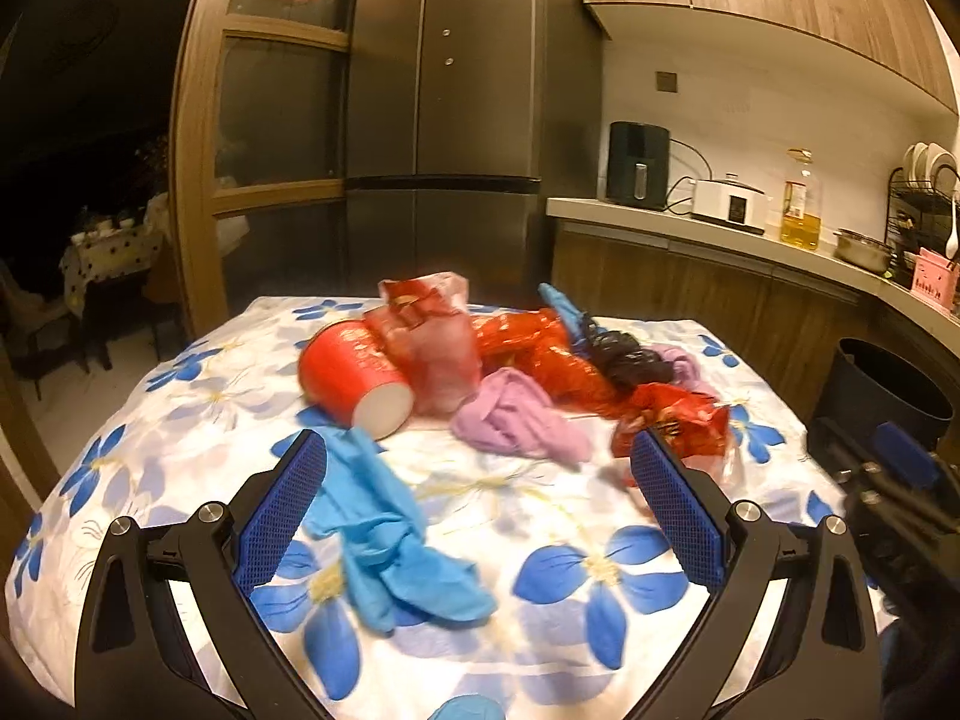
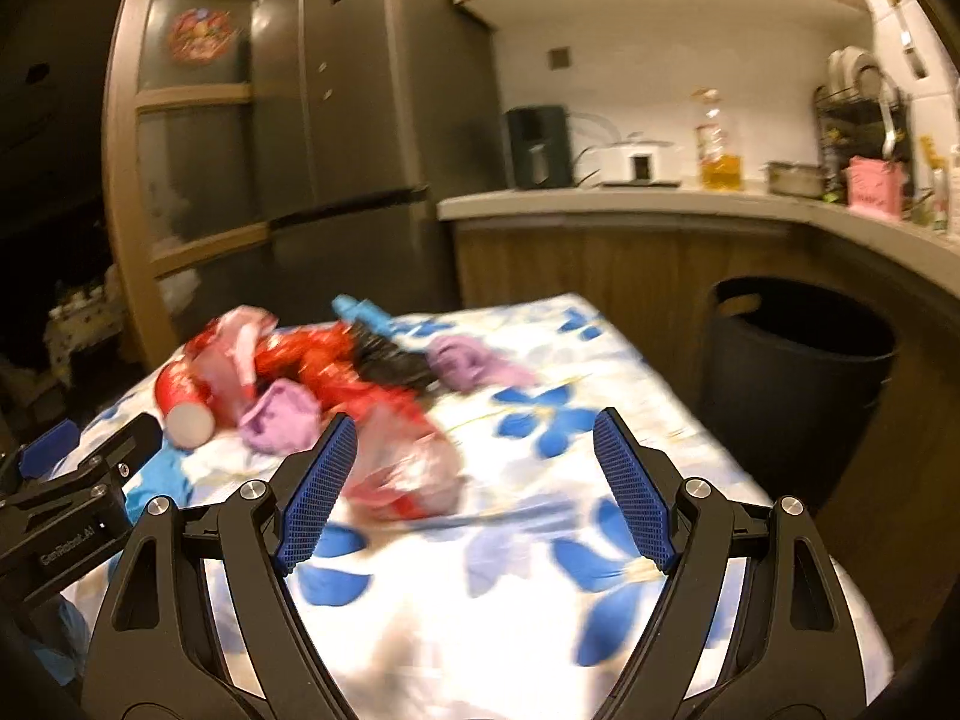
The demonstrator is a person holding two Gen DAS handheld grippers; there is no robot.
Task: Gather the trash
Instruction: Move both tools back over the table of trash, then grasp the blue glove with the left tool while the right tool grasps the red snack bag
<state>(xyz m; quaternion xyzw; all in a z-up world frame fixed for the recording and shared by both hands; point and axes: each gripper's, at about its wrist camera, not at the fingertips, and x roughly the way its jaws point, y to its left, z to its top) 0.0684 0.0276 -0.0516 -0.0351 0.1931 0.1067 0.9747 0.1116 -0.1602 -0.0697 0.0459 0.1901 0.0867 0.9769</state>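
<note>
Trash lies on a table with a blue-flowered cloth. A red paper cup lies on its side beside crumpled red wrappers, a purple glove, a black bag and a blue glove. My left gripper is open and empty, above the blue glove. My right gripper is open and empty, just above a red and clear wrapper. The cup and a purple glove show left of it. A dark bin stands right of the table.
A tall grey fridge stands behind the table. A counter at the right holds an air fryer, a white cooker, an oil bottle and a dish rack. The bin also shows in the left wrist view, beside the right gripper's body.
</note>
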